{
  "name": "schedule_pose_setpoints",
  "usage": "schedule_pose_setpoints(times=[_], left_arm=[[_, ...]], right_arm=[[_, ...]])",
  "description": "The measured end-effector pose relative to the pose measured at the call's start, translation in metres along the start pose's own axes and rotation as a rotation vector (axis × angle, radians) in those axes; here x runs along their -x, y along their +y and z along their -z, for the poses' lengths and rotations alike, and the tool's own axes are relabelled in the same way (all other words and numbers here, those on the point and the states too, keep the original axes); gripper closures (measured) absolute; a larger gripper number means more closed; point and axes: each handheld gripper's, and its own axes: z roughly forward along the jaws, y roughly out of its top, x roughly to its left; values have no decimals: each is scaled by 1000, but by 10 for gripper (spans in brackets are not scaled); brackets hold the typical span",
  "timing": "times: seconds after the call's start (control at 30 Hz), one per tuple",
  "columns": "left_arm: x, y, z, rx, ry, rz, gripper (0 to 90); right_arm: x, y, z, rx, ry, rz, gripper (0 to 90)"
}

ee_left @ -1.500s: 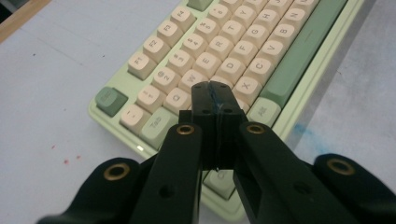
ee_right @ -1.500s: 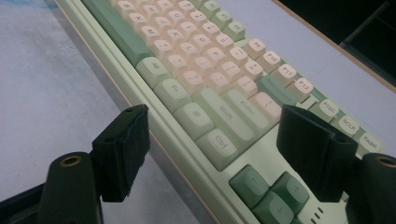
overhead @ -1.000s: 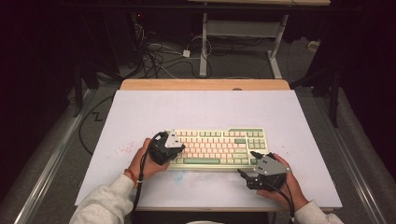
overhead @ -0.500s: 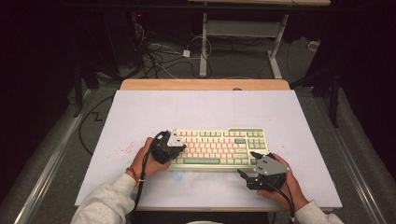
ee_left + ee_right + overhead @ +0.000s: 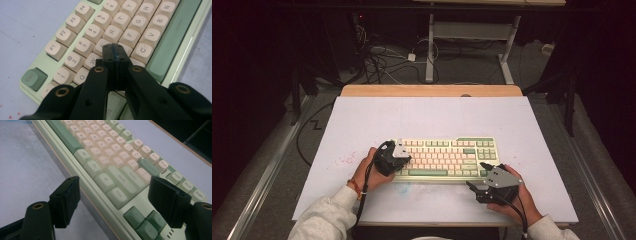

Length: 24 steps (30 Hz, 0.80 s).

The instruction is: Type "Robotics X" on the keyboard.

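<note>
Nothing has shifted since the earlier frame: the closed left gripper (image 5: 115, 51) pokes the keyboard (image 5: 447, 157) lying lengthwise near the table's (image 5: 422, 115) front edge, while the open right gripper (image 5: 115, 200) straddles its right corner.

The keyboard (image 5: 447, 157) blocks the near middle of the counter (image 5: 432, 117); bare surface lies open behind it and on both sides.

Left gripper (image 5: 115, 53): jaws pressed fully together, hand low at left. Right gripper (image 5: 113, 202): jaws spread wide, nothing clamped.
</note>
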Motion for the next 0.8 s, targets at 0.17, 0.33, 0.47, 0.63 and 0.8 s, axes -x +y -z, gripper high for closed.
schedule_pose_setpoints(times=[0.17, 0.33, 0.47, 0.63, 0.8], left_arm=[[-1, 1, 3, 11, 7, 4, 863], [-1, 1, 5, 22, 15, 1, 846], [0, 1, 9, 39, 34, -5, 815], [0, 0, 15, 64, 48, -18, 713], [4, 0, 22, 104, 90, -27, 542]], right_arm=[[0, 0, 0, -2, 2, 4, 261], [0, 0, 0, -3, 0, 3, 261], [0, 0, 0, -3, -1, 0, 262], [1, 0, 1, 0, -3, -1, 263], [1, 0, 1, -1, -8, -2, 262]])
